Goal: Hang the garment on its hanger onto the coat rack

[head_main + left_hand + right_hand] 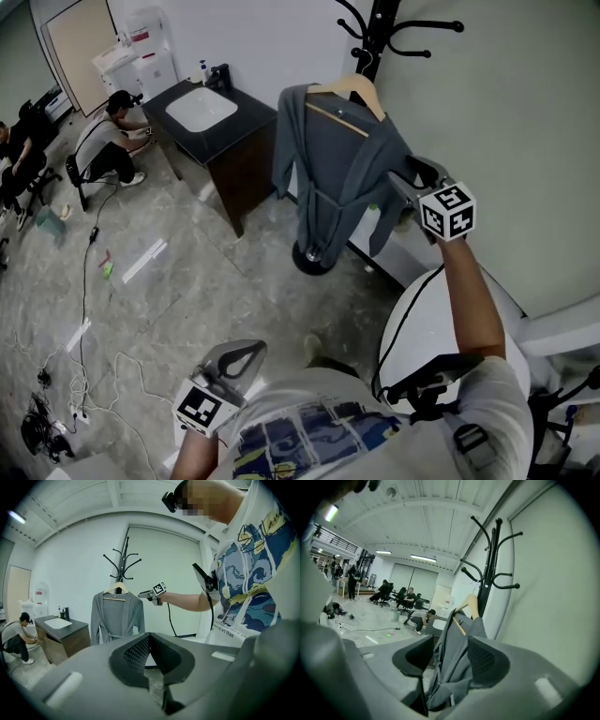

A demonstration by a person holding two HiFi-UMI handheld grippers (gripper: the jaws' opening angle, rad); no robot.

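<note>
A grey robe (pixel 342 159) hangs on a wooden hanger (pixel 352 89), whose hook rests on the black coat rack (pixel 380 28) by the wall. My right gripper (pixel 405 178) is at the robe's right sleeve, its jaws spread open. In the right gripper view the robe's cloth (pixel 454 663) hangs loose between the wide jaws of that gripper (pixel 450 653), below the hanger (pixel 471 609) and rack (pixel 490 569). My left gripper (pixel 246 354) is held low by the person's body, shut and holding nothing. The left gripper view shows the robe (pixel 116 616) on the rack (pixel 124 559) from afar.
A dark cabinet with a white sink (pixel 202 112) stands left of the rack. A person (pixel 117 131) crouches beside it. Cables (pixel 84 309) trail over the grey floor. The rack's round base (pixel 314 258) sits under the robe. A white round surface (pixel 441 319) is near the right arm.
</note>
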